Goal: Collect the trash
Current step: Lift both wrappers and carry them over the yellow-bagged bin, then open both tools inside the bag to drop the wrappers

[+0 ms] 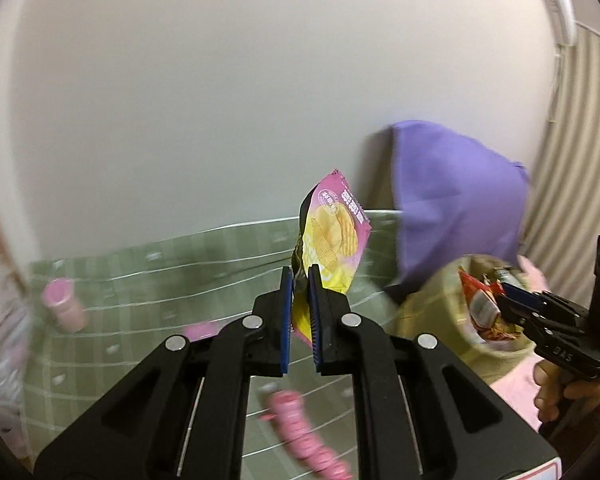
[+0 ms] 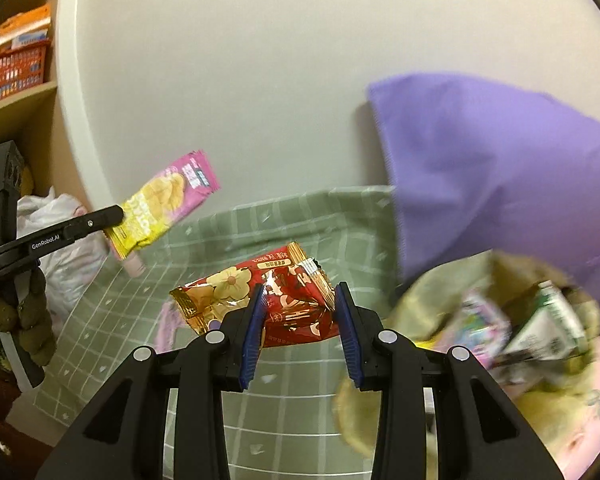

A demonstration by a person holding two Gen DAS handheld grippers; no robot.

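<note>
Both are mid-carry toward the olive fabric bin (image 2: 440, 304) at lower right: left gripper (image 1: 300, 280) pinched nearly shut on the pink-and-yellow foil chip packet (image 1: 332, 236) at frame centre, right gripper (image 2: 300, 300) half-closed round the red-and-gold foil snack wrapper (image 2: 260, 300), presumably so nothing drops.

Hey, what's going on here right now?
A person is picking up snack trash with two handheld grippers. The left gripper is clamped on a pink and yellow chip bag, held up above the green checked cloth. The right gripper grips a red wrapper near an open bag that already holds wrappers.
</note>
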